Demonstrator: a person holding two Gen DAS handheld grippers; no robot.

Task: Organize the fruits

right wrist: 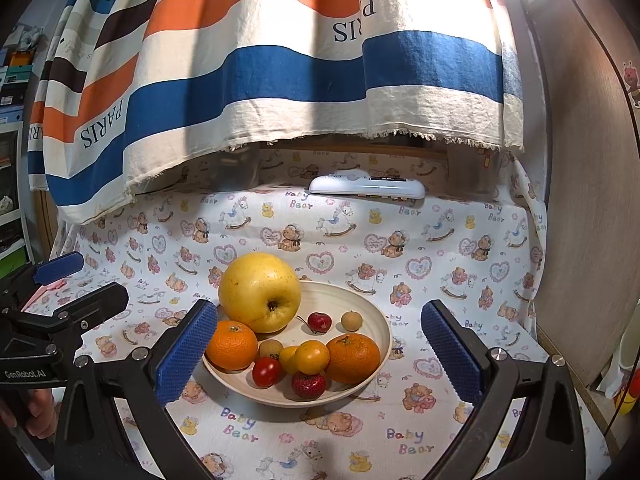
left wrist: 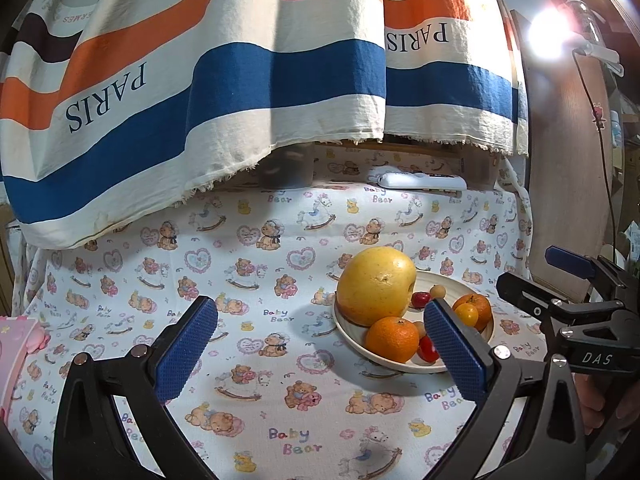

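Note:
A cream bowl (right wrist: 344,300) stands on the bear-print cloth. It holds a large yellow fruit (right wrist: 260,292), two oranges (right wrist: 231,345) (right wrist: 353,358), yellow tomatoes (right wrist: 311,357), a red tomato (right wrist: 266,371), a strawberry (right wrist: 308,385), a small red fruit (right wrist: 319,321) and a brown longan (right wrist: 351,320). My right gripper (right wrist: 318,350) is open, just in front of the bowl, with nothing between its fingers. In the left wrist view the bowl (left wrist: 444,280) and yellow fruit (left wrist: 376,284) lie to the right. My left gripper (left wrist: 322,348) is open and empty, left of the bowl.
A white remote control (right wrist: 366,188) lies at the back of the table under a hanging striped cloth (right wrist: 280,80) printed PARIS. A pink object (left wrist: 20,344) sits at the far left. A wooden panel (right wrist: 588,200) closes off the right side. A bright lamp glares at the upper right.

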